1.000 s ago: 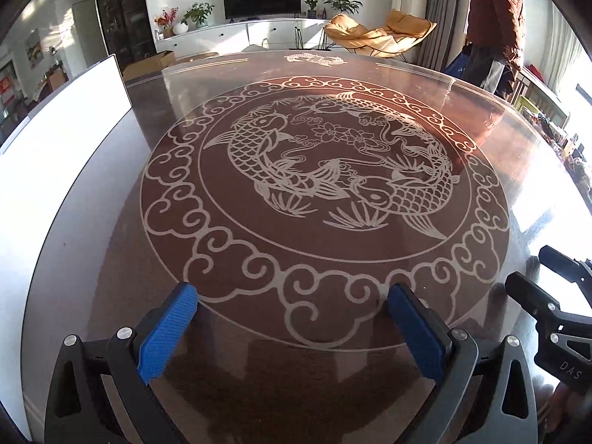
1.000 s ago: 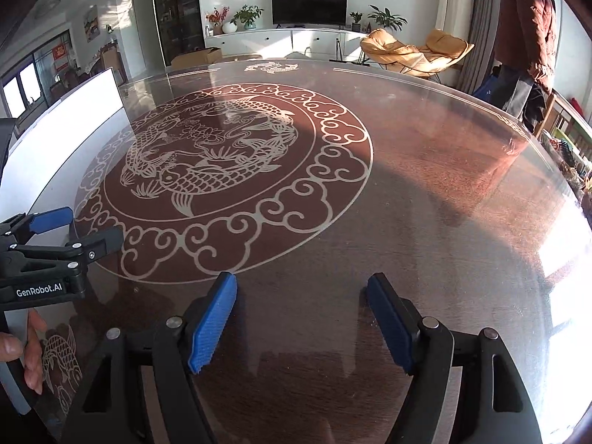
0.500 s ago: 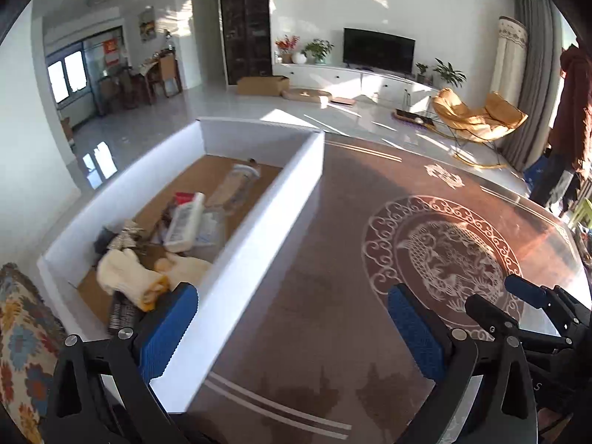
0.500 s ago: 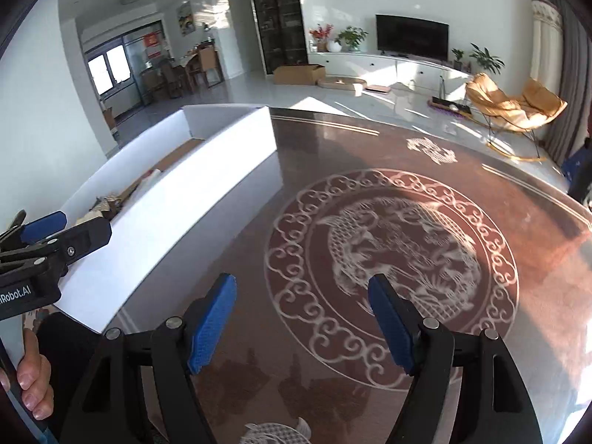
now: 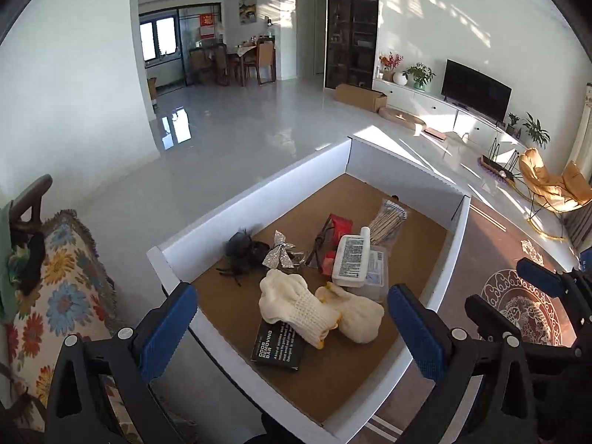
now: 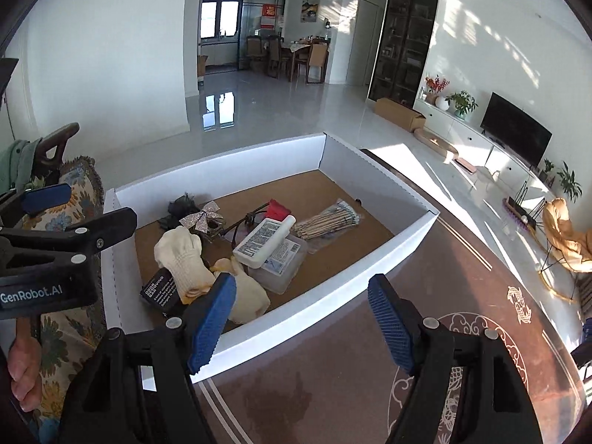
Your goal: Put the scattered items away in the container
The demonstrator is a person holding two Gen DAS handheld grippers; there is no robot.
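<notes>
A white container [image 5: 259, 199] with a brown floor stands at the table's left edge. Inside lie cream gloves [image 5: 296, 303], a white bottle [image 5: 349, 259] on a clear plastic box, a black card [image 5: 277, 344], a silver bow [image 5: 279, 255], a black feathery piece and a bundle of sticks [image 5: 386, 222]. My left gripper [image 5: 292, 329] hovers open and empty above the container's near end. My right gripper [image 6: 303, 320] is open and empty over the container's [image 6: 333, 296] near wall and the table beside it. The gloves [image 6: 181, 259] and bottle [image 6: 262, 240] show there too.
The dark table [image 6: 370, 351] with a pale fish pattern stretches to the right. A floral cushioned chair [image 5: 55, 288] stands left of the container. A person's hand [image 6: 22, 370] holds the left gripper. Tiled floor lies beyond, with a yellow lounge chair [image 5: 555, 185] far right.
Both views have swung left from the table's fish medallion to the white container, and both grippers have risen. The jaws have stayed wide and empty throughout.
</notes>
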